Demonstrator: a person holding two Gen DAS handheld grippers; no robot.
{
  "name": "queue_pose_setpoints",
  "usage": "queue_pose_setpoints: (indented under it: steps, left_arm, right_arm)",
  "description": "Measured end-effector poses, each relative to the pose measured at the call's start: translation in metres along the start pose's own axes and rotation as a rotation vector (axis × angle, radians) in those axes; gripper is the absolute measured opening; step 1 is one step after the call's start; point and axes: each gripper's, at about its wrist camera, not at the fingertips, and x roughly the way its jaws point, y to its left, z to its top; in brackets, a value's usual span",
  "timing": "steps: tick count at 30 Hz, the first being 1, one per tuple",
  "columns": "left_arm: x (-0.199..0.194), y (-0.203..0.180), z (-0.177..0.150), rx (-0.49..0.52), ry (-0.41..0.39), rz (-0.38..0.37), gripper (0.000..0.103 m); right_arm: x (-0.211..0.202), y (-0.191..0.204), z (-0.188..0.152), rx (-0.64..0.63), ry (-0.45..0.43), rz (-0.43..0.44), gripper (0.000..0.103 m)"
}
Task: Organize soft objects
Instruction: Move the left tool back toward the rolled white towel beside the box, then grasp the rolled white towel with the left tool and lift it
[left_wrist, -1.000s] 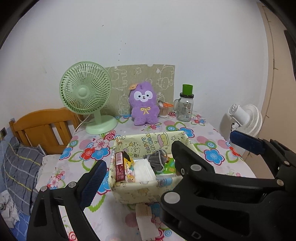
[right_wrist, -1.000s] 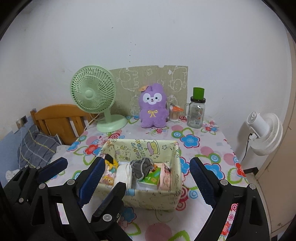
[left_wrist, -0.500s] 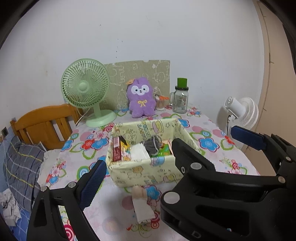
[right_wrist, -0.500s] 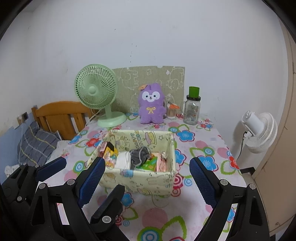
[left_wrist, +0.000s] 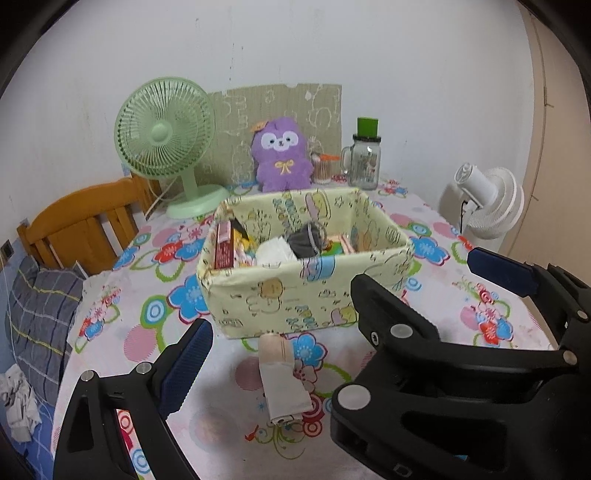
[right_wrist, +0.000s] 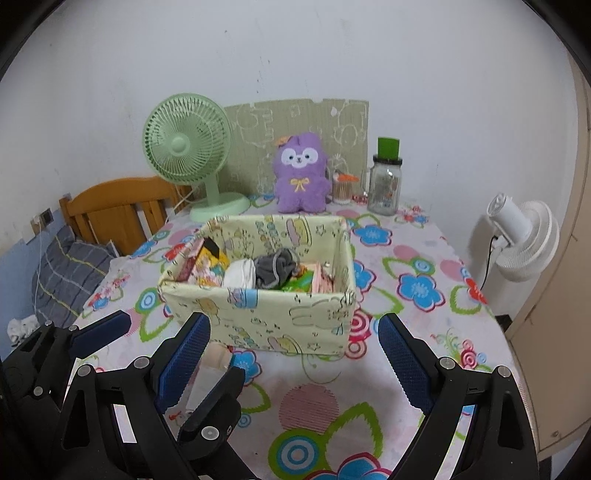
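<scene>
A pale yellow fabric basket (left_wrist: 295, 295) with cartoon prints stands mid-table, also in the right wrist view (right_wrist: 280, 317). It holds a grey sock (left_wrist: 304, 240), a white cloth (left_wrist: 275, 253) and snack packets (left_wrist: 225, 247). A folded beige-and-white sock (left_wrist: 282, 380) lies on the tablecloth just in front of the basket; it is mostly hidden in the right wrist view (right_wrist: 218, 356). A purple plush (left_wrist: 282, 155) sits at the back. My left gripper (left_wrist: 343, 299) is open and empty above the sock. My right gripper (right_wrist: 295, 354) is open and empty in front of the basket.
A green desk fan (left_wrist: 166, 136), a glass jar with a green lid (left_wrist: 364, 158) and a small cup (left_wrist: 321, 170) stand at the back by the wall. A wooden chair (left_wrist: 85, 225) is left of the table, a white fan (left_wrist: 487, 199) right of it.
Both grippers have pulled back from the basket and lowered; the basket looks farther off and the folded sock in front of it has come fully into the left view.
</scene>
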Motion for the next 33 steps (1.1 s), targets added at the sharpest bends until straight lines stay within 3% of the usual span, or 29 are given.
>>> queue_pose_setpoints:
  steps: [18, 21, 24, 33]
  left_arm:
    - [0.063, 0.005, -0.026, -0.009, 0.161, 0.002, 0.092]
    - [0.07, 0.006, -0.029, -0.009, 0.179, 0.004, 0.089]
    - [0.076, 0.007, -0.03, -0.008, 0.189, 0.002, 0.08]
    - [0.088, 0.01, -0.036, -0.014, 0.221, -0.001, 0.07]
  right_arm:
    - [0.064, -0.002, -0.031, -0.006, 0.14, -0.017, 0.094]
    - [0.073, -0.003, -0.033, -0.001, 0.159, -0.017, 0.094]
    - [0.08, -0.003, -0.036, 0.004, 0.175, -0.018, 0.094]
    - [0.095, -0.002, -0.039, 0.008, 0.21, -0.024, 0.094]
